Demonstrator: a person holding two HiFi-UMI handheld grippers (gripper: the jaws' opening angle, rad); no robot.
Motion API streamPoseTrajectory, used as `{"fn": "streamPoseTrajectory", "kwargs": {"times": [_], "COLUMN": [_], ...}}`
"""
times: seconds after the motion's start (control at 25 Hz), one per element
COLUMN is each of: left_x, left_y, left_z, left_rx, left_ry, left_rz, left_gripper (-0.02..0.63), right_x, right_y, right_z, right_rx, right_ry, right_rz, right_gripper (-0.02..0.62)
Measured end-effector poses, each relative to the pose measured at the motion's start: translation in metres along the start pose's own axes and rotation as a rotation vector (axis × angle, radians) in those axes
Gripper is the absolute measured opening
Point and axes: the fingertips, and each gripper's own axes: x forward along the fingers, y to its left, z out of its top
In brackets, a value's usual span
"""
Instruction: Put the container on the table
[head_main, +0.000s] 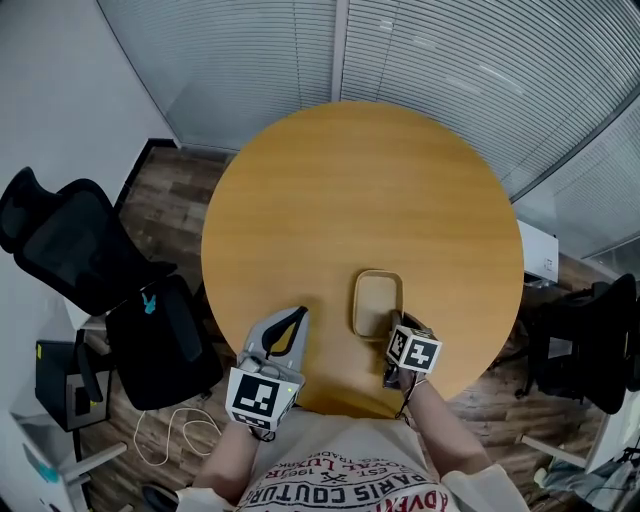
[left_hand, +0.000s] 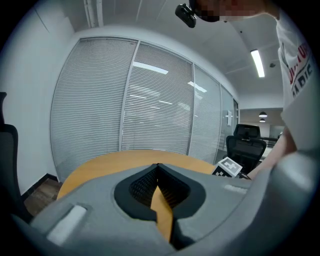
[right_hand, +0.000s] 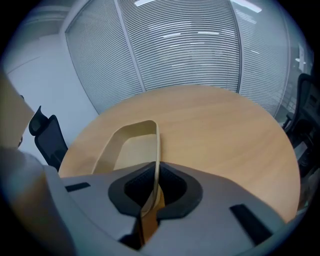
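Between the pads of the right claw (right_hand: 156, 175), which pinch its thin near wall, the container (right_hand: 132, 150) lies on or just over the table (right_hand: 225, 130) near the edge, so a tilted release could tip it off; the left claw (left_hand: 158, 172) beside it is closed on nothing

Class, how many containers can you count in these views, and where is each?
1. The container sits at the near edge of the table, its rim pinched by the right gripper. Nothing suggests another is hidden.
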Motion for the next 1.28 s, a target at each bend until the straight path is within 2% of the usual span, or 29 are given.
{"fn": "streamPoseTrajectory", "kwargs": {"times": [0.32,0.48,0.68,0.84,0.96,1.04,1.16,1.28], "left_x": [0.006,0.004,0.001,-0.004,-0.008,-0.010,-0.014,-0.018], "left_y": [0.003,0.005,0.008,0.009,0.010,0.008,0.003,-0.003], "left_z": [0.002,0.002,0.002,0.006,0.010,0.014,0.021,0.027], "left_rx": [-0.033,-0.035,-0.044,-0.051,-0.059,-0.054,-0.048,-0.040], "left_ry": [-0.003,-0.005,-0.010,-0.025,-0.040,-0.048,-0.061,-0.077], "left_rz": [-0.020,-0.021,-0.020,-0.020,-0.014,-0.019,-0.027,-0.039], "left_gripper": [0.006,0.006,0.006,0.006,0.006,0.006,0.006,0.006], "right_x": [0.006,0.003,-0.006,-0.020,-0.040,-0.054,-0.077,-0.101], "right_y": [-0.005,-0.004,-0.002,0.007,0.015,0.024,0.039,0.048], "right_z": [0.001,0.004,0.012,0.024,0.041,0.054,0.069,0.080], "right_rx": [-0.023,0.001,0.009,-0.028,-0.080,-0.125,-0.197,-0.221], "right_ry": [0.012,0.019,-0.011,-0.055,-0.119,-0.160,-0.219,-0.280], "right_rz": [-0.046,-0.049,-0.047,-0.034,-0.036,-0.006,0.025,0.040], "right_gripper": [0.037,0.141,0.178,0.158,0.068,0.026,0.009,0.009]}}
